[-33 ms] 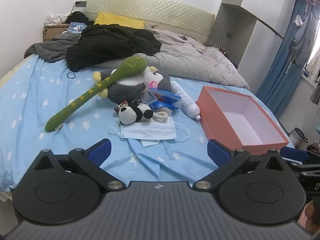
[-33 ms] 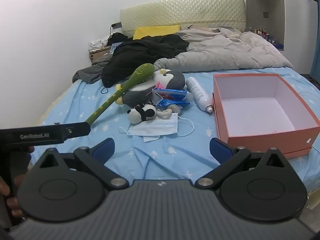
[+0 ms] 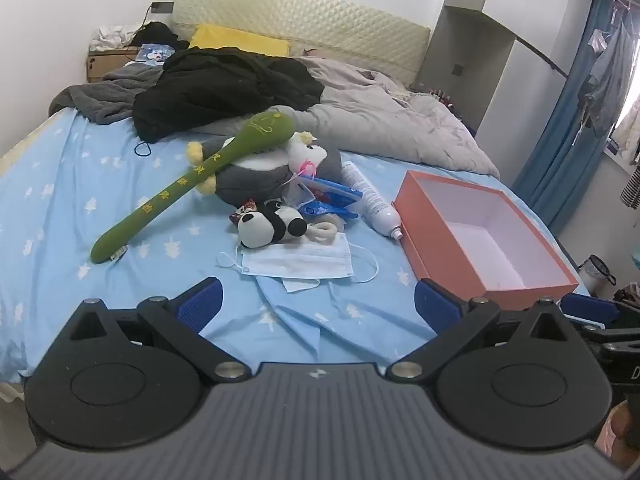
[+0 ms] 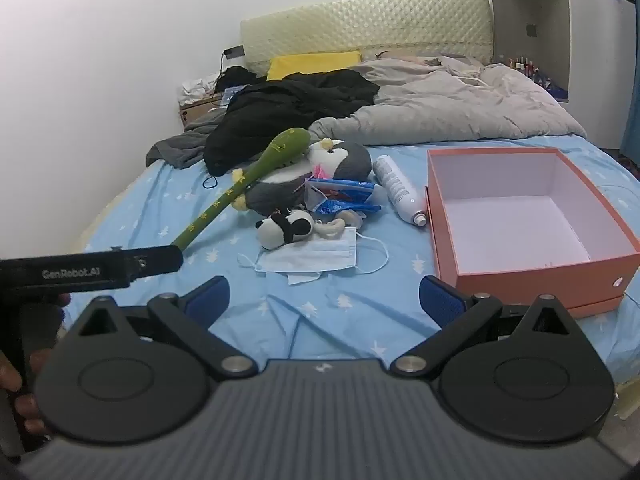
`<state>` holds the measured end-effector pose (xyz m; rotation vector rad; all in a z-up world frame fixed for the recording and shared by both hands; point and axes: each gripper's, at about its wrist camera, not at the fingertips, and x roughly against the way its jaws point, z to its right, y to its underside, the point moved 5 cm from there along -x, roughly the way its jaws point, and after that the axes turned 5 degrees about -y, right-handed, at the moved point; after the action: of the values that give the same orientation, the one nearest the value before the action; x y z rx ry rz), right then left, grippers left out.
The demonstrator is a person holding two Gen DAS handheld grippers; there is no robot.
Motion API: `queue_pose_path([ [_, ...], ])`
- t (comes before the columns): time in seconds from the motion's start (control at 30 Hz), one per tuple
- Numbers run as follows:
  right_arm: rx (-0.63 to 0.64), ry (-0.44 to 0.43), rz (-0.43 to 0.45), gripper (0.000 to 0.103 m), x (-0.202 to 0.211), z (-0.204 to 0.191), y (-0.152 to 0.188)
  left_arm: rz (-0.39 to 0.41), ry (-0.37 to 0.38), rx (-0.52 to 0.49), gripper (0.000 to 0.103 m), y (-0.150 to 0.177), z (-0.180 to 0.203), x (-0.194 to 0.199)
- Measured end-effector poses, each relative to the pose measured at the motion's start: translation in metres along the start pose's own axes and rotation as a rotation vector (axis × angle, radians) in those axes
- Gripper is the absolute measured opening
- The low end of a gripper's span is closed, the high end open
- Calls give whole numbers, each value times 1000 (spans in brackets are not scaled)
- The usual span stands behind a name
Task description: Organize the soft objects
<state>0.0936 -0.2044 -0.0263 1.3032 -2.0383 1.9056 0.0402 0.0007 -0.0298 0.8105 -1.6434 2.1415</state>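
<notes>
Home bedroom. Bed (image 3: 60,184) with blue star-print sheet fills scene; padded cream headboard (image 3: 304,28) at far end. Rumpled grey duvet (image 3: 384,124), yellow pillow (image 3: 240,40), heap of black clothing (image 3: 224,88) lie far on mattress. Blue curtain (image 3: 560,152) and hanging garments (image 3: 608,80) at right; cluttered nightstand (image 3: 112,60) far left.

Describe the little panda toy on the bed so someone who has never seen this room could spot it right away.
Start at the open orange box on the blue bedsheet and look left, past the white spray can. The panda plush lies at the face mask's far edge, in front of the grey penguin plush. It is the only small black-and-white toy there.
</notes>
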Motion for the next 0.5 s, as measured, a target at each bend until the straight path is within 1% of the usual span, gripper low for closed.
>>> queue_pose_path([
  [0.03, -2, -1, -2, 103, -1, 0, 0, -15, -3, -8, 103, 0, 1, -1],
  [0.17, -9, -4, -9, 103, -4, 2, 0, 1, -3, -4, 103, 1, 0, -1],
  [0.23, -7, -4, -9, 103, -4, 3, -2, 1, -2, -6, 103, 3, 0, -1],
  [0.27, 4, 7, -2, 103, 3, -1, 1, 1, -2, -8, 103, 4, 0, -2],
  [0.47, 10, 11, -3, 103, 1, 0, 0, -1, 0, -6, 103, 0, -4, 0],
  [0.5, 9, 11, -4, 103, 0, 1, 0, -1, -2, -6, 103, 0, 0, 0],
])
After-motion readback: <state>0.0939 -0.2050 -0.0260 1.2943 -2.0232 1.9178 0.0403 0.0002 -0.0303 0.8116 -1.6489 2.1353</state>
